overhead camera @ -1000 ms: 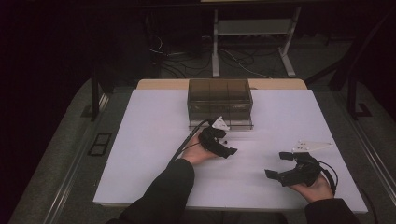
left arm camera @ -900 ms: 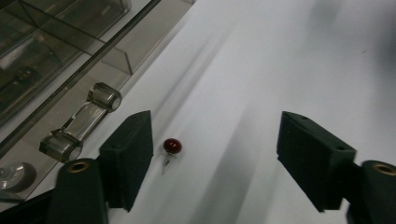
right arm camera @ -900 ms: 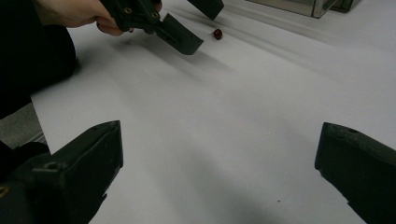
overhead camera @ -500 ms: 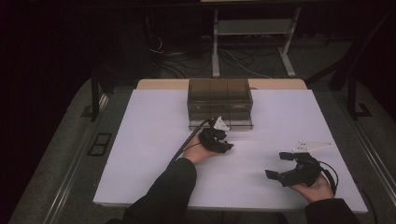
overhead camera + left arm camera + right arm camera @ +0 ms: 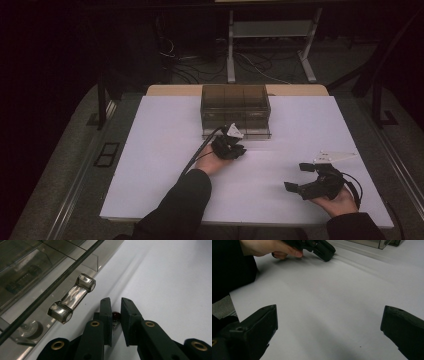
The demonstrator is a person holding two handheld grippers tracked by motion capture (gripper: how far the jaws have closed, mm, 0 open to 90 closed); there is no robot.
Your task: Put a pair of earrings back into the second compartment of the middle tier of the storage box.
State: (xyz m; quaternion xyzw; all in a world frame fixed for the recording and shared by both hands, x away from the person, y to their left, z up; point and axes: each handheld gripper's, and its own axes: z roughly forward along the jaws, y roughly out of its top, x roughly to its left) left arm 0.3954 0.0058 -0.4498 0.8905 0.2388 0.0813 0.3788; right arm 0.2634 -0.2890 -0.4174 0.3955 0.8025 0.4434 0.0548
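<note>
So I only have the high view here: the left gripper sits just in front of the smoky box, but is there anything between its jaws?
Observer: Yes. In the left gripper view the left gripper has just been closing its jaws, and a small dark red piece sits between them, apparently pinched, low over the white table.
Operator: Is it touching the box at all?
Observer: No. The clear handle on the front of the smoky box sits just beside the jaws, with a gap between them.
</note>
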